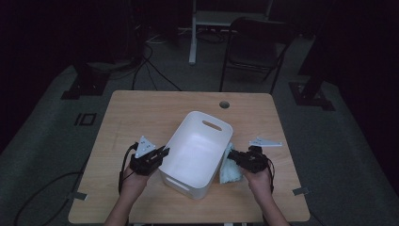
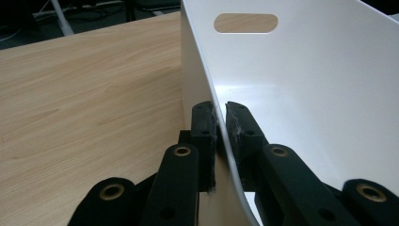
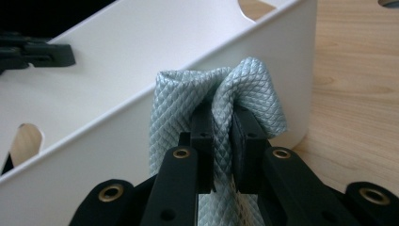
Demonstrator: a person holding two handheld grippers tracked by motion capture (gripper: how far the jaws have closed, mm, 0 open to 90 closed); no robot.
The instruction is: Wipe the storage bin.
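White bin (image 1: 195,153) sits empty, left jaws clamping its wall, right jaws pinching the cloth (image 3: 221,103).

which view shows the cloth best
The right gripper view: the light blue cloth bunches up close between the right gripper, its diamond weave plain. The high view shows it small beside the white bin.

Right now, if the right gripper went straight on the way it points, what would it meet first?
Probably the white bin's outer side wall. The right gripper, shut on the pale blue cloth, points at it from just outside; the gap is hard to judge.
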